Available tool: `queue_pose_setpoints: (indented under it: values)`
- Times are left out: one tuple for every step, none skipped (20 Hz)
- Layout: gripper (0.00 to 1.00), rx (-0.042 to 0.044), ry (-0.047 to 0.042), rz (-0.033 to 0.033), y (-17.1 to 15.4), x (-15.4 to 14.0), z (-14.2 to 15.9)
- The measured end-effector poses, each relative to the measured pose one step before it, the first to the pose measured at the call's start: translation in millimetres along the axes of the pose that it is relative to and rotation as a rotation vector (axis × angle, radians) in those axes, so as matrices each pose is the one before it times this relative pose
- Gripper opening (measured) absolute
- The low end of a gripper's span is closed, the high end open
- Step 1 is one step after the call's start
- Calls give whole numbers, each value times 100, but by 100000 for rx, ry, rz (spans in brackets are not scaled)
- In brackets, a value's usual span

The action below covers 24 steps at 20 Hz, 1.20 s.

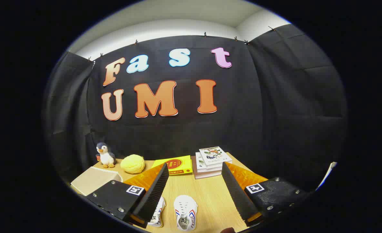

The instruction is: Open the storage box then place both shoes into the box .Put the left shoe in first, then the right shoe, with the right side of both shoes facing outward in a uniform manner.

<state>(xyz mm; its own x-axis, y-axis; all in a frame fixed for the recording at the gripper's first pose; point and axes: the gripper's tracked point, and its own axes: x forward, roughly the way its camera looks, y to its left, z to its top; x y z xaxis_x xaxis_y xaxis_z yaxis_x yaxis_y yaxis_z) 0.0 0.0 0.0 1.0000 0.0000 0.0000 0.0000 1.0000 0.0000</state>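
The gripper (195, 168) hangs above the table (210, 197) with its two fingers spread wide and nothing between them. In the lower middle of the frame, two white shoes lie side by side on the wood: the left-hand shoe (157, 215) is partly hidden behind the left finger (153, 191), and the right-hand shoe (185, 213) sits in the open gap. Beyond the fingers, along the far edge, stand a toy penguin (105, 155), a yellow knobbly ball (132, 164), a yellow book (177, 165) and a stack of books (212, 161). A beige box (92, 181) sits at the lower left.
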Motion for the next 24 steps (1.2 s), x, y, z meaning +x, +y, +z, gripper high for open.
queue_pose_setpoints:
  values:
    - [98,-35,178,-1231,184,-667,-137]
    - [98,309,-391,-1299,218,-587,96]
    - [98,461,-267,-880,246,-530,49]
    - [98,388,15,-1056,284,-364,20]
    - [98,-19,1141,-678,246,-260,-274]
    - [98,-1114,1988,-11,476,-82,-439]
    - [98,-1722,1788,16,348,-25,-290]
    - [98,-1896,1236,-520,321,41,-253]
    - [98,-1931,1734,84,403,79,-297]
    - [98,-2220,1799,1960,878,1,-598]
    - [98,-1896,1562,2405,1094,-65,-447]
    - [99,-730,852,1987,745,64,-187]
    - [99,487,552,2369,604,142,-135]
    - [98,1044,1773,2998,783,285,-301]
    - [99,998,3014,3527,715,528,-770]
    - [99,509,3249,3430,656,417,-598]
    - [98,-1,2778,2812,367,558,-327]
    - [99,556,1243,2366,220,424,-10]
    - [99,2021,810,3231,514,462,16]
    - [99,3139,1182,3421,596,575,-202]
    - [98,3545,1834,2925,497,466,-268]
    - [98,3253,2127,2404,309,519,-408]
    - [98,2936,1579,2637,350,562,-120]
    - [98,2621,2140,3258,478,588,-312]
